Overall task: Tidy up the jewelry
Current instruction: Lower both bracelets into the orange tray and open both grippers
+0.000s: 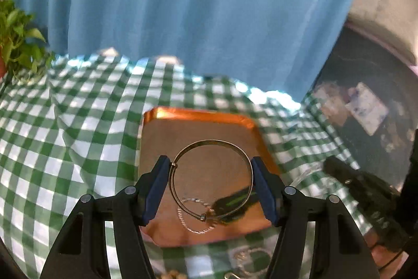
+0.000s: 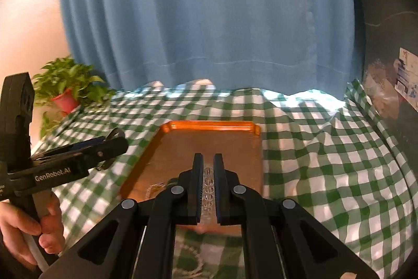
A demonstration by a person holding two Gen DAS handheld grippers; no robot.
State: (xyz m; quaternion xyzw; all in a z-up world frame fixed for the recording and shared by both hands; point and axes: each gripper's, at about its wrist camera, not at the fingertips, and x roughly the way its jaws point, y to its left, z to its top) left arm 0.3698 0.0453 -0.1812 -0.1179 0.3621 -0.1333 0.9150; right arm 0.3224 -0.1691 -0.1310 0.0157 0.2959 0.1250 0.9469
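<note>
In the left wrist view, the left gripper fills the lower centre of the frame. Its blue-padded fingers are spread fairly wide and clamp a thin gold bangle across its width, holding it above an orange tray. Just below the bangle, on the tray's brown floor, lie a fine silver chain and a dark object with a green stripe, too blurred to name. At the very bottom edge, on the green-and-white checked tablecloth, more small pieces show as a blur.

In the right wrist view, the right gripper sits low and centre with its fingers drawn narrow, pinching a strand of clear beads, likely a bracelet, over the near part of the same tray. A pale chain-like item rests on the tray just left of it. At the left edge of the frame, the person's hand holds the other gripper's handle.

Farther back, the cloth runs in folds to a blue curtain filling the upper frame, with a potted plant at middle left.

Judging by this, sorting is partly done: a few items lie on the tray, two pieces are held above it, and at least some blurred pieces remain on the cloth.
</note>
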